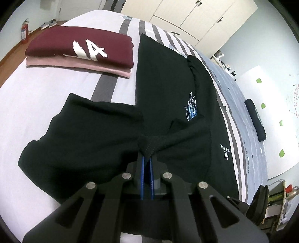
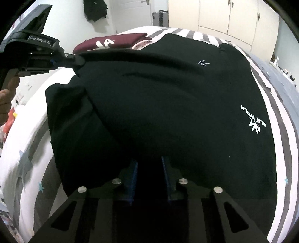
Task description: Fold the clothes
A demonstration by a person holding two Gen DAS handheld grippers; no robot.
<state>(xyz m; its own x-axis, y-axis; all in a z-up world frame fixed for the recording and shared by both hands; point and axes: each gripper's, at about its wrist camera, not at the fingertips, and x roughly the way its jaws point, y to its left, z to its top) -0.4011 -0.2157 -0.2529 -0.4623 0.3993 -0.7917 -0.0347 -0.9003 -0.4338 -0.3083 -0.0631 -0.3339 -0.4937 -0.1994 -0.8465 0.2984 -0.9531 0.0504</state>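
A black T-shirt (image 1: 168, 89) with white and blue prints lies spread on the bed, partly bunched toward me. My left gripper (image 1: 147, 155) is shut on a gathered fold of its cloth, which fans out left and right from the pads. The right wrist view shows that same gripper (image 2: 80, 59) at upper left, pulling a ridge of the shirt (image 2: 168, 102) taut. My right gripper (image 2: 149, 164) is at the shirt's near edge. Its blue pads (image 2: 133, 177) stand narrowly apart with dark cloth between them, and the tips are buried under the fabric.
A folded maroon shirt (image 1: 82, 46) sits on a folded pink one (image 1: 74, 65) at the far left of the striped bed (image 1: 46, 97). A dark oblong object (image 1: 255, 119) lies at the bed's right. Wardrobe doors (image 1: 186, 13) stand behind. A hand (image 2: 7, 104) holds the left gripper.
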